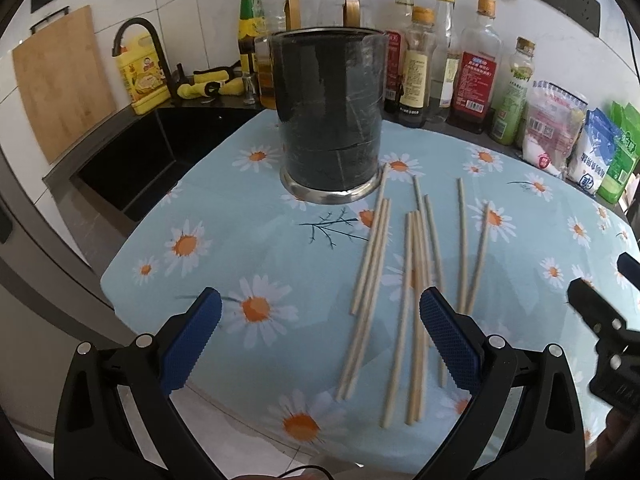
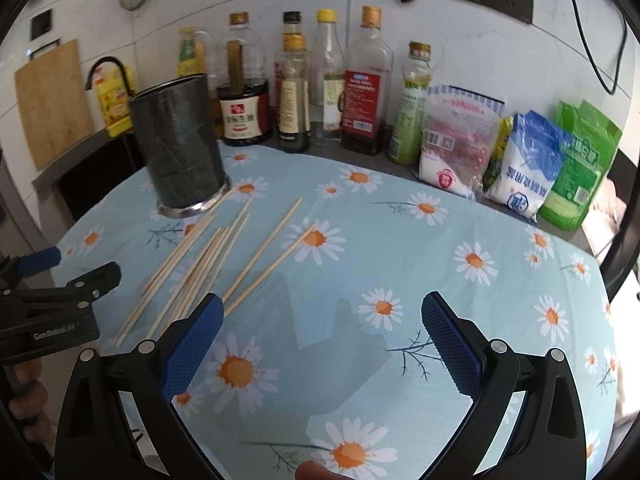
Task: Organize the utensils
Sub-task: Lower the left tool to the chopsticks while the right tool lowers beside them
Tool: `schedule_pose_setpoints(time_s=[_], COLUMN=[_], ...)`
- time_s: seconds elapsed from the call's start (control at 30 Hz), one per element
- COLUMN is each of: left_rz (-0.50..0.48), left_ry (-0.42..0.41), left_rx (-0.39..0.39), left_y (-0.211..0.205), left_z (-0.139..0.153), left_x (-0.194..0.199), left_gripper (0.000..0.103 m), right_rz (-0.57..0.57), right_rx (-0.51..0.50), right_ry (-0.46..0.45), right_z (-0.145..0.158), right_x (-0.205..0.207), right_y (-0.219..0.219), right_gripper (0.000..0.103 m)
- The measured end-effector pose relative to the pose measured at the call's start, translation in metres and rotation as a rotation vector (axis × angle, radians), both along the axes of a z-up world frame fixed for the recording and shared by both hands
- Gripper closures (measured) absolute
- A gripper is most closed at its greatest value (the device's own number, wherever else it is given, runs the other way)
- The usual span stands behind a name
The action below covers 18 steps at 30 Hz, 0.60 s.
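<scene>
Several pale wooden chopsticks (image 1: 414, 280) lie scattered on the daisy-print tablecloth (image 1: 240, 248), just in front of a dark cylindrical utensil holder (image 1: 330, 116) with a steel base. My left gripper (image 1: 320, 320) hovers open above the cloth, its right pad over the chopsticks' near ends, nothing held. In the right wrist view the chopsticks (image 2: 208, 264) and the holder (image 2: 180, 144) sit to the left. My right gripper (image 2: 322, 328) is open over bare cloth, right of the chopsticks. The left gripper (image 2: 60, 276) shows at that view's left edge.
Oil and sauce bottles (image 2: 360, 80) line the back wall, with salt and sugar bags (image 2: 520, 160) at the right. A black sink (image 1: 132, 160) with a faucet and a cutting board (image 1: 60, 80) lie left. The cloth (image 2: 440, 240) spreads to the right.
</scene>
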<state>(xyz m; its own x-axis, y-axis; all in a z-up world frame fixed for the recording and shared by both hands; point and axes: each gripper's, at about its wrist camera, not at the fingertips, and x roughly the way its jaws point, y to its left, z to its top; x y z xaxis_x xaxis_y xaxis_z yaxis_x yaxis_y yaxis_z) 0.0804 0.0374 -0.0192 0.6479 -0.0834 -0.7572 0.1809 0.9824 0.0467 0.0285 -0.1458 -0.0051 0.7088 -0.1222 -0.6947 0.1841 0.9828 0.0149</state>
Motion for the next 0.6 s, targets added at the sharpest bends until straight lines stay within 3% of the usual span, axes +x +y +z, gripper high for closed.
schedule_pose_setpoints(time_s=[0.3, 0.6], left_rz=[-0.058, -0.125], left_ry=[0.1, 0.163], left_rx=[0.013, 0.039], left_y=[0.012, 0.008], left_z=[-0.025, -0.044], left_x=[0.054, 0.084], left_gripper=[0.006, 0.006], right_rz=[-0.061, -0.099], right_rx=[-0.024, -0.018], right_ry=[0.025, 0.121], right_z=[-0.007, -0.034], right_x=[0.034, 0.066], right_y=[0.003, 0.003], right_gripper=[0.008, 0.008])
